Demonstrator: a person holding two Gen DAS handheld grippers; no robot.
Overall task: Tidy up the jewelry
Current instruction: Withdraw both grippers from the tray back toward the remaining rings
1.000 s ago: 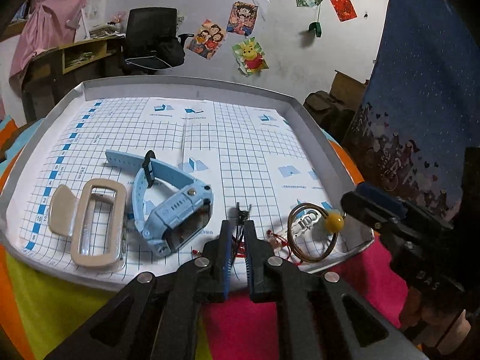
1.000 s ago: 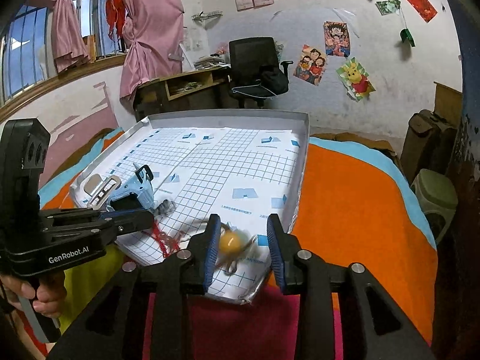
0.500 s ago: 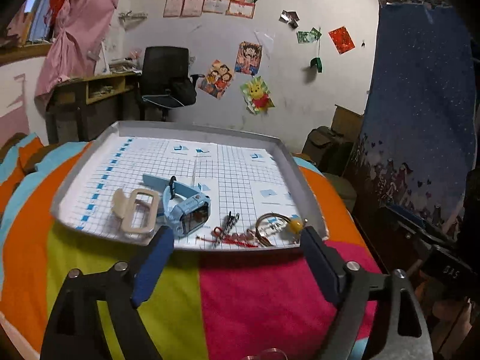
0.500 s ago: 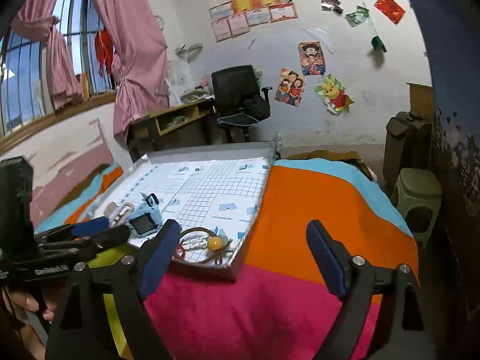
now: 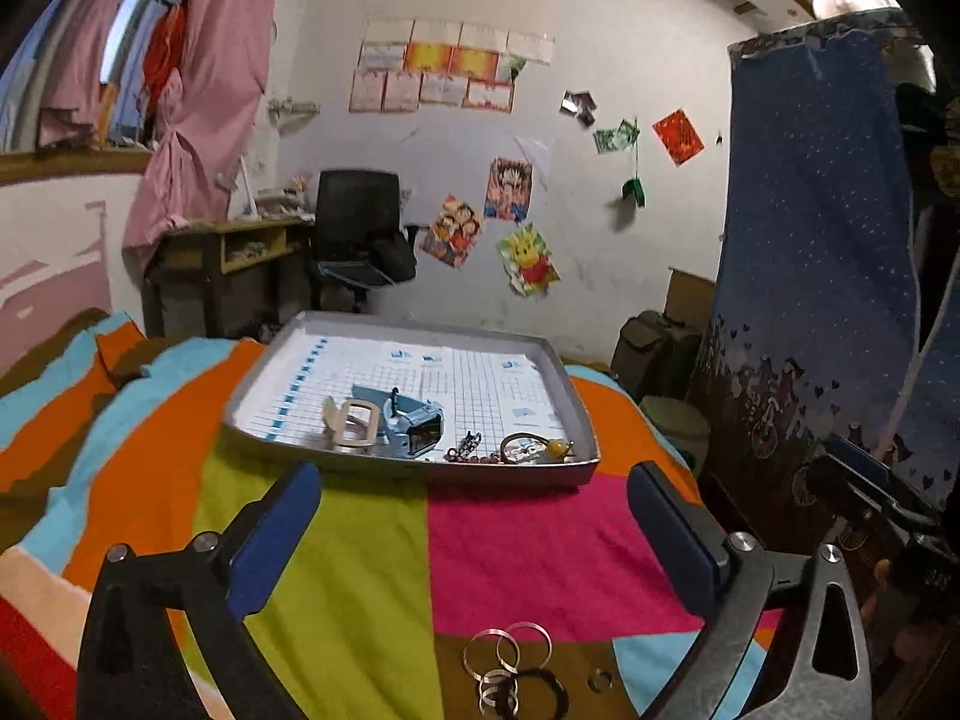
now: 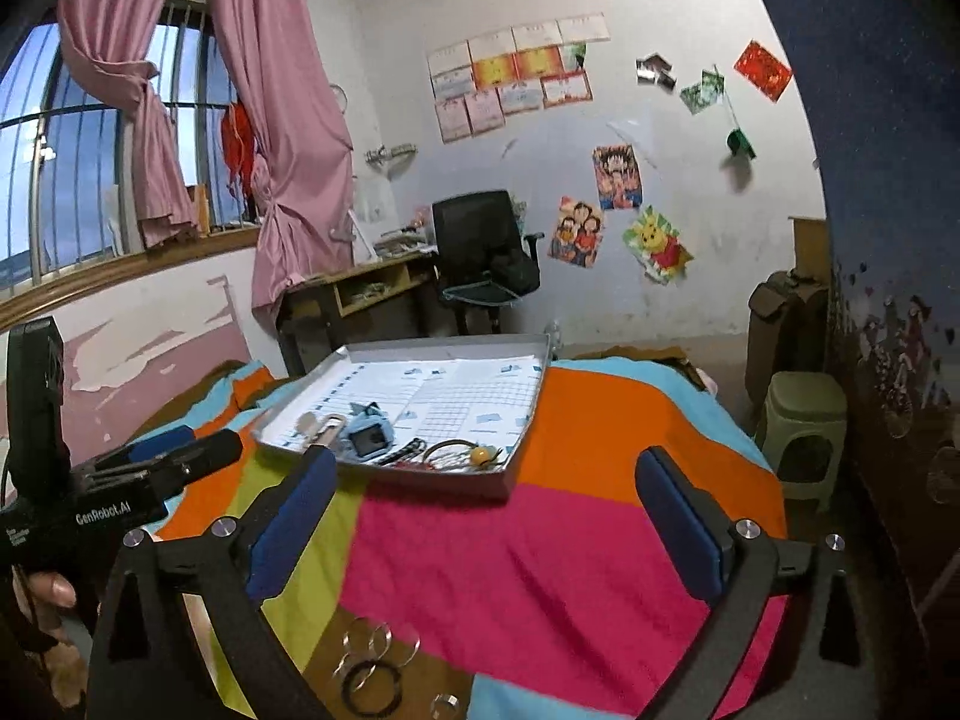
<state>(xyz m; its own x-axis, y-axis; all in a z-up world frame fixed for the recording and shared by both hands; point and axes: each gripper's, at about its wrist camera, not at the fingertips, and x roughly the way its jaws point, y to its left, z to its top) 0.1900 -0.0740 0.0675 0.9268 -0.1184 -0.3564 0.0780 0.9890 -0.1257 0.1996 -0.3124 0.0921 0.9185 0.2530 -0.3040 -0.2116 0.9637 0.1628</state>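
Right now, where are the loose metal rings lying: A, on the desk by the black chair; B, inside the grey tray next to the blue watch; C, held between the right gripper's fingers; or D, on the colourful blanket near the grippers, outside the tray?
D: the metal rings lie on the blanket in front of the open left gripper, well short of the tray.

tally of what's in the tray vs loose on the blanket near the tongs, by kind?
In the tray:
Blue watch: 1
Beige clip/frame piece: 1
Dark chain with red cord: 1
Ring with yellow bead: 1

On the blanket:
Loose rings: about 6, overlapping, exact count unclear

Total: about 10
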